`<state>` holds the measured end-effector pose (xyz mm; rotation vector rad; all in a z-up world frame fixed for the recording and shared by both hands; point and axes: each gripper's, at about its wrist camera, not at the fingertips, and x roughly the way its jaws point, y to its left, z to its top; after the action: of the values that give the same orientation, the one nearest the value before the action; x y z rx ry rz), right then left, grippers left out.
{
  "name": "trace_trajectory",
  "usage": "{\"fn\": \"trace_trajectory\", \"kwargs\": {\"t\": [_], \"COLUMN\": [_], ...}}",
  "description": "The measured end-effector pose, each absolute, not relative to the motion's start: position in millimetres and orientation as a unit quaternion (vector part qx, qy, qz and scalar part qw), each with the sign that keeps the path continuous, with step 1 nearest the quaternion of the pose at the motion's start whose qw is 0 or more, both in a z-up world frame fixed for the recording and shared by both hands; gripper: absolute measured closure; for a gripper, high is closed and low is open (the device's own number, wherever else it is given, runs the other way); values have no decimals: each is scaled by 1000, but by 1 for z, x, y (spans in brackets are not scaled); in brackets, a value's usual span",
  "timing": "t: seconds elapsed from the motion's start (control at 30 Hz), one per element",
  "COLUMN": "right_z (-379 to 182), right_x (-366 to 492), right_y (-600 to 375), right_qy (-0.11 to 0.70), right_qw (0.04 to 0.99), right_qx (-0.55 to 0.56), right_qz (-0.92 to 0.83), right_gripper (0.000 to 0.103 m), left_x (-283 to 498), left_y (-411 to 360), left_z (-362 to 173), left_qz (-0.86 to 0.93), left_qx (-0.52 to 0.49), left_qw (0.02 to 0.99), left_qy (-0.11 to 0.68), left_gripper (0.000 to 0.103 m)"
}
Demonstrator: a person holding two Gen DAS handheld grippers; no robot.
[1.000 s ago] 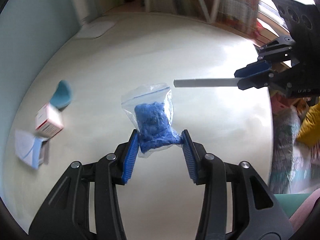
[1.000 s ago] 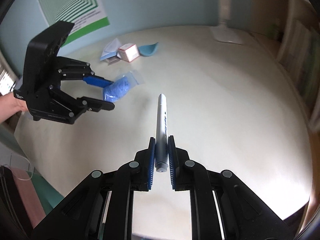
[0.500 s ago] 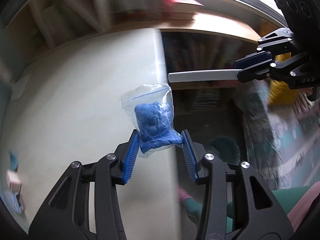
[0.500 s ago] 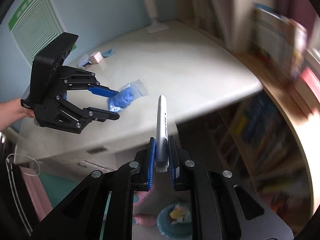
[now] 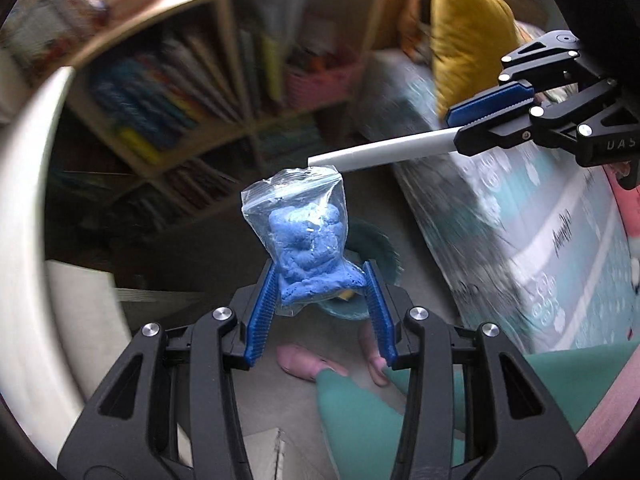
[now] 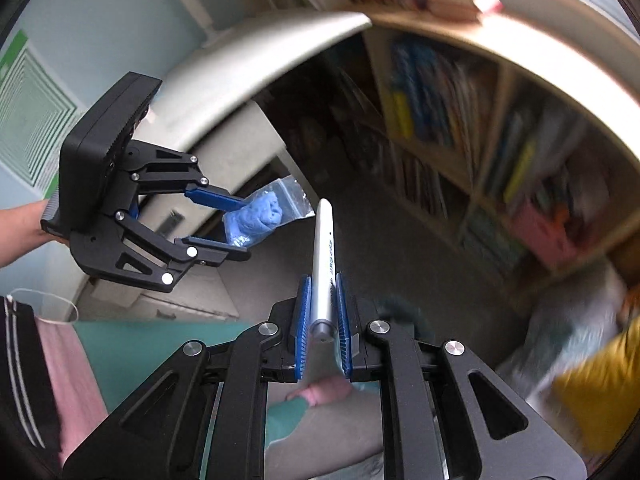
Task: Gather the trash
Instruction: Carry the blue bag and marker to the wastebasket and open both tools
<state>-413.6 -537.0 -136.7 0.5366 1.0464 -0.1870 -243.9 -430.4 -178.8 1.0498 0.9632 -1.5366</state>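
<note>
Both claws now off the white desk [image 6: 256, 60], over grey floor [image 5: 280, 396] by bookshelves [image 5: 192, 92]: left claw [image 5: 320, 300] clamped on bag [image 5: 304, 232], right claw [image 6: 322, 320] on pen [image 6: 323, 256].

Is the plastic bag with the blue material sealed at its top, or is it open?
Cannot tell. The zip bag is held in the left tool; its top strip looks flat in both views, but blur hides the seal.

Bookshelf [image 6: 472, 128] (blurred) beside desk [image 6: 256, 68]; grey floor [image 6: 384, 240].
</note>
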Motion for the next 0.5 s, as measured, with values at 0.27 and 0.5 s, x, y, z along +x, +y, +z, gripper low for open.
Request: {"fn": "trace_trajectory", "kwargs": {"t": [0.27, 0.5], "right_z": [-180, -219], "right_x": [-453, -452], "right_y": [-533, -547], "right_qy": [510, 503], "right_qw": [798, 781], "right_qx": [302, 346], "right_qz": [-112, -132], "right_gripper": [93, 97], "left_x": [-297, -312], "left_y": [-439, -450], "left_z": [-218, -256], "left_qz": [-639, -624], "left_qx": [490, 519], "left_qw": [442, 415], "left_qy": [395, 411], "left_gripper": [62, 62]}}
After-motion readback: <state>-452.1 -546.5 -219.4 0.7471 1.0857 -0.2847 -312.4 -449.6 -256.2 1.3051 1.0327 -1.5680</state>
